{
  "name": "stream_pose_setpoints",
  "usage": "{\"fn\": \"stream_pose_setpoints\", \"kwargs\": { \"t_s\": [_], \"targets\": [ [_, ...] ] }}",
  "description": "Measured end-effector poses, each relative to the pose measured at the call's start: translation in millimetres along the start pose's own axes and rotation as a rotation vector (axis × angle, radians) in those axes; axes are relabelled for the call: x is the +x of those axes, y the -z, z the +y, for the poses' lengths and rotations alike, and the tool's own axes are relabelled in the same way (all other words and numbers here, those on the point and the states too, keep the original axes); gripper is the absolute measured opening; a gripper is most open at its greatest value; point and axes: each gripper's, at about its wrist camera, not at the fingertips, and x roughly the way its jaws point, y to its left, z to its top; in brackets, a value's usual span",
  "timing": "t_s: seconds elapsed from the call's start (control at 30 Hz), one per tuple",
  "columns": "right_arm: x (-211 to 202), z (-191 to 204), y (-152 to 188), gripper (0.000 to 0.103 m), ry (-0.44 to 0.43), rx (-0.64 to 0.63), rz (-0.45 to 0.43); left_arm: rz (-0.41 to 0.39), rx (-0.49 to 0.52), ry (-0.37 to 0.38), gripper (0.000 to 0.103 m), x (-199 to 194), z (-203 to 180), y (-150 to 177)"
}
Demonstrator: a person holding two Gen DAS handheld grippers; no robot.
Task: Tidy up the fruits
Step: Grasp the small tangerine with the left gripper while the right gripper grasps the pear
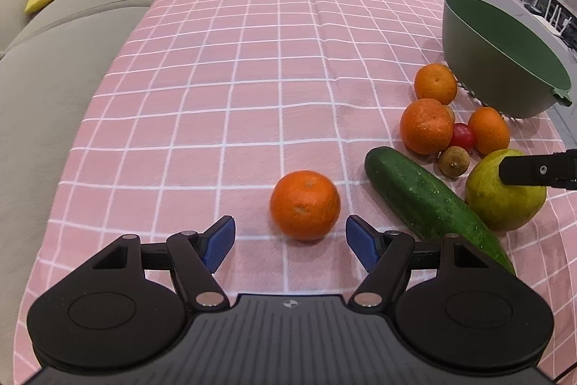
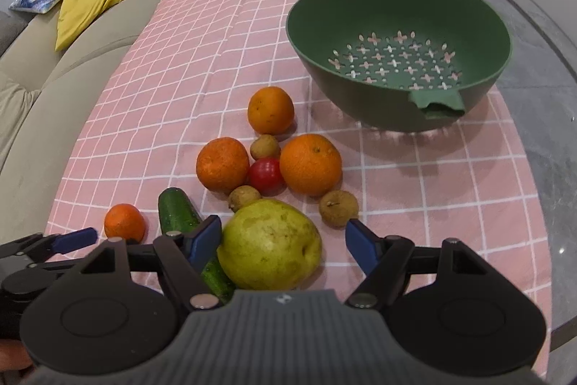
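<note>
Your left gripper point(image 1: 290, 242) gapes before an orange point(image 1: 305, 204) — your right gripper point(image 2: 283, 242), unclenched, flanks the pear point(image 2: 269, 243).

You've got four oranges point(image 2: 310, 164), three little brown fruits point(image 2: 338, 208), one red tomato point(image 2: 266, 174) and one pear point(image 2: 269, 243). Add one cucumber point(image 1: 425, 201) and one green colander point(image 2: 396, 49).

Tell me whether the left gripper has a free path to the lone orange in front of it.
Probably yes: the left gripper is open, the lone orange sits just ahead between its fingers, and the cucumber lies off to one side.
</note>
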Motion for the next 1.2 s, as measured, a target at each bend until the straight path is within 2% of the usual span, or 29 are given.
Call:
{"fn": "stream_pose_setpoints", "kwargs": {
  "t_s": [0.2, 0.37, 0.43, 0.6, 0.67, 0.9, 1.2],
  "targets": [
    [9.0, 1.5, 1.7, 0.072, -0.041, 0.02, 0.03, -0.011, -0.001, 0.012, 0.078, 8.9, 1.3, -2.4],
    [24.4, 0.2, 6.1, 0.068, -0.026, 0.057, 0.097, -0.024, -0.02, 0.031, 0.076, 12.4, 6.2, -6.5],
    [26.6, -1.9, 6.9, 0.068, -0.031, 0.069, 0.094, -0.03, -0.014, 0.027, 0.073, 13.2, 5.8, -7.5],
    [27.8, -1.2, 5.8, 0.068, -0.032, 0.066, 0.094, -0.045, -0.023, 0.064, 0.052, 11.3, 7.1, -8.2],
    [27.7, -0.6, 5.5, 0.068, -0.03, 0.062, 0.095, -0.049, -0.023, 0.065, 0.05, 10.1, 6.1, -6.8],
    [25.1, -0.6, 6.2, 0.067, -0.032, 0.057, 0.106, -0.054, -0.024, 0.065, 0.049, 3.4, 4.6, -3.4],
    [12.2, -3.0, 2.9, 0.066, -0.043, 0.057, 0.088, -0.093, -0.013, 0.045, 0.049, -22.6, 2.6, -16.9]
  ]
}}
